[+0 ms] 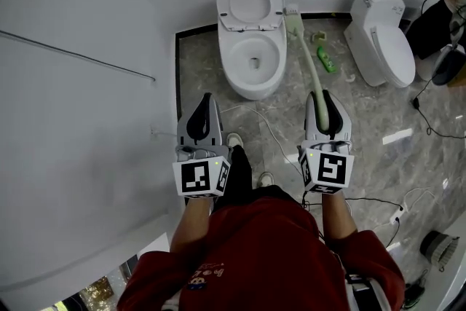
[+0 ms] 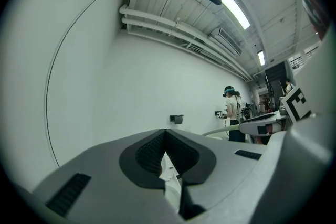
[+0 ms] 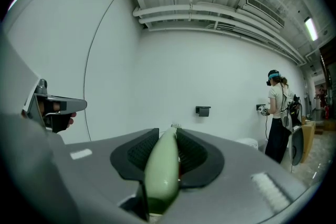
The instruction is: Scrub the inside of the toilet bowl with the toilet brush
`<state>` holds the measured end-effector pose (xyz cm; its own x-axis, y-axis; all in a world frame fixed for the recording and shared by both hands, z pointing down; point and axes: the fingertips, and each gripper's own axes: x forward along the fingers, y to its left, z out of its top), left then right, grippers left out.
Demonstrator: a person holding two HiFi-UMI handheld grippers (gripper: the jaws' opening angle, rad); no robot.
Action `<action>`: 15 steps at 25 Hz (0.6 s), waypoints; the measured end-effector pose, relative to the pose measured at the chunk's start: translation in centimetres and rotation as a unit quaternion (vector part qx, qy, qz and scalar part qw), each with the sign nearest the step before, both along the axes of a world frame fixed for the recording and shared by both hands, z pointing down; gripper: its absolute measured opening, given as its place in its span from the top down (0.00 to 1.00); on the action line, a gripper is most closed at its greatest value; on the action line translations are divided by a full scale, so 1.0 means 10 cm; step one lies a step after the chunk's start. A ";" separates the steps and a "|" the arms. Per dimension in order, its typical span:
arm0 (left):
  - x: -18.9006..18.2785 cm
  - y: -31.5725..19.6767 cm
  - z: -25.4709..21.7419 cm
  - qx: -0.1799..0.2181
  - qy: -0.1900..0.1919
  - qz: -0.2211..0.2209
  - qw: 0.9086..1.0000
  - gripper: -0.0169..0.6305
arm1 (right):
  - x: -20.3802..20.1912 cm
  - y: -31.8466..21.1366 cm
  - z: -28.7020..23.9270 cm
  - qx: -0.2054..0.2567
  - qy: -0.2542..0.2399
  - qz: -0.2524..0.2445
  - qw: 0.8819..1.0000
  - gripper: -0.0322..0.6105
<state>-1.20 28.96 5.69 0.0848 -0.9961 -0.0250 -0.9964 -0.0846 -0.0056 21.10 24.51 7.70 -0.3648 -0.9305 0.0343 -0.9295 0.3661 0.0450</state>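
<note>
In the clenched jaws of the right gripper [image 1: 325, 97] is the brush [image 1: 309, 58], reaching ahead beside the bowl [image 1: 227, 60]; the left gripper [image 1: 207, 98] alongside is closed, empty.

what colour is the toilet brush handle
Pale green handle, clearest in the right gripper view.
</note>
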 end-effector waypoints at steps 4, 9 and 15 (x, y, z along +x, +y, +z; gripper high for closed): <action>-0.14 -0.26 0.10 0.005 0.008 -0.001 1.000 0.96 | -0.16 -0.25 0.02 0.003 0.005 0.000 1.000 0.77; -0.35 -0.84 0.07 0.005 0.003 0.002 1.000 0.96 | -0.35 -0.78 -0.02 0.004 0.014 0.004 1.000 0.77; -0.84 -1.62 0.12 0.010 0.004 0.014 1.000 0.96 | -0.87 -1.48 0.03 -0.011 0.026 0.017 0.999 0.77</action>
